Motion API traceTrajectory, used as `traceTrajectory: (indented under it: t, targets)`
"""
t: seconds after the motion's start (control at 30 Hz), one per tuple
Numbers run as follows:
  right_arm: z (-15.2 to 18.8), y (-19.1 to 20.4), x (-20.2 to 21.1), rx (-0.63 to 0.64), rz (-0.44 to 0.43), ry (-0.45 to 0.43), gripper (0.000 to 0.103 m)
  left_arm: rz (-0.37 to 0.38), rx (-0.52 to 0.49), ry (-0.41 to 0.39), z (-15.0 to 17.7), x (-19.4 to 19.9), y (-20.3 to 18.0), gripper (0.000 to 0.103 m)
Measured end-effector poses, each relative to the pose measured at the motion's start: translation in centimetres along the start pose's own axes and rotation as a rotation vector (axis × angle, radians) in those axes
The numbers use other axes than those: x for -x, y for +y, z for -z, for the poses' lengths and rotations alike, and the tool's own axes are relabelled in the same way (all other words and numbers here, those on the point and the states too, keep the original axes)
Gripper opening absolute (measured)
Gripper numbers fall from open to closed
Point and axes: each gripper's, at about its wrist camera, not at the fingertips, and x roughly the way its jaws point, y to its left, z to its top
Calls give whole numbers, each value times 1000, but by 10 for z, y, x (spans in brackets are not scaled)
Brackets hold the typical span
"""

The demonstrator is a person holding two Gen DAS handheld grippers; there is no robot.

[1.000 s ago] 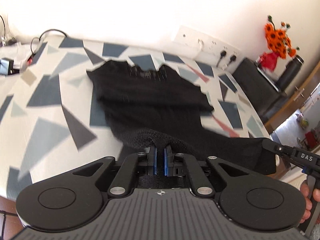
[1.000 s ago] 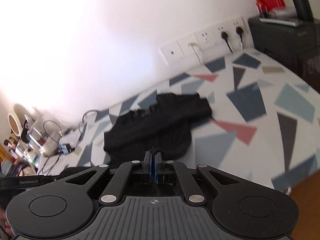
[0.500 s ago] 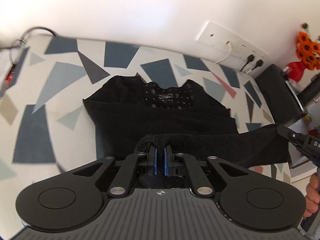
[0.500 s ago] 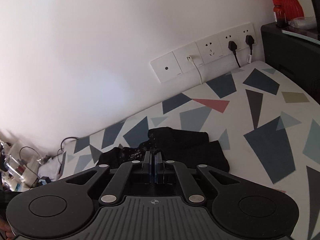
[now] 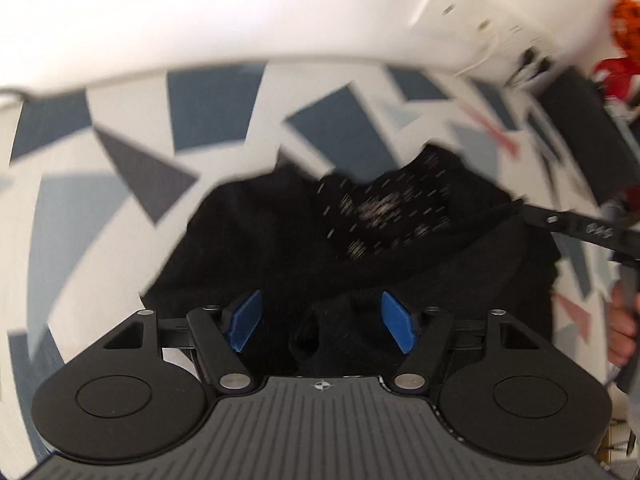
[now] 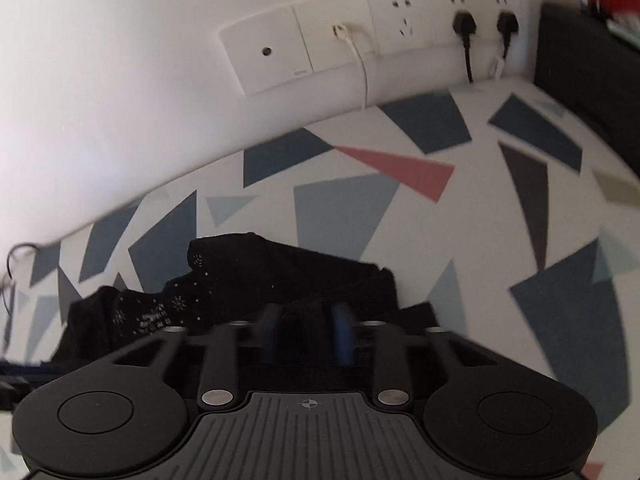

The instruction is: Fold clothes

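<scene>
A black knit garment point(image 5: 280, 240) with small white specks near its collar lies folded over on the patterned bed sheet point(image 5: 120, 168). My left gripper point(image 5: 322, 322) is open, its blue pads point(image 5: 248, 320) spread wide just above the near fold of the cloth. My right gripper point(image 6: 306, 336) is open too, with black cloth lying between its parted fingers at the garment's point(image 6: 280, 276) right edge. The right gripper also shows in the left wrist view point(image 5: 576, 228), at the garment's right side.
A white wall with a socket strip and plugged cables point(image 6: 400, 32) runs behind the bed. A black box-like unit point(image 6: 592, 60) stands at the right with red and orange flowers point(image 5: 624, 40) on it. Cables point(image 6: 12, 264) lie at the far left.
Both grippers carried the near hem forward over the garment toward the collar, then opened. The cloth they held now lies dropped on the folded pile.
</scene>
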Motion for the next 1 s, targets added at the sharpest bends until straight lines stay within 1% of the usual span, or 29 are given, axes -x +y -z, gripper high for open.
traceTrajectory:
  t: [0.1, 0.17, 0.23, 0.33, 0.4, 0.47, 0.6, 0.63, 0.7, 0.8, 0.93, 1.0]
  targets:
    - [7, 8, 36, 44, 23, -102, 56, 7, -29, -71, 5, 32, 2, 74]
    - [17, 10, 56, 47, -9, -134, 61, -4, -62, -90, 19, 47, -3, 75]
    - [31, 11, 66, 58, -60, -113, 62, -42, -134, -72, 36, 50, -17, 75]
    - [57, 24, 60, 179, -78, -19, 61, -139, -282, -40, 59, 43, -50, 75]
    - [71, 36, 48, 257, -94, 44, 59, -148, -342, -30, 67, 40, -69, 74]
    - [82, 48, 37, 328, -96, 88, 58, -106, -333, -20, 72, 37, -77, 74]
    - [97, 70, 15, 477, -28, 99, 58, 0, -279, 0, 78, 30, -88, 74]
    - [99, 74, 11, 507, -18, 94, 59, 6, -272, 6, 79, 24, -90, 74]
    - [100, 79, 5, 538, -9, 84, 61, -19, -270, 16, 81, 8, -91, 74]
    - [93, 79, 3, 536, -19, 74, 62, -73, -257, 33, 79, -14, -90, 74]
    - [77, 76, -1, 527, -18, 49, 61, -77, -240, -30, 66, -12, -84, 74]
    - [66, 76, -4, 530, -15, 25, 61, -108, -241, -66, 56, -11, -79, 74]
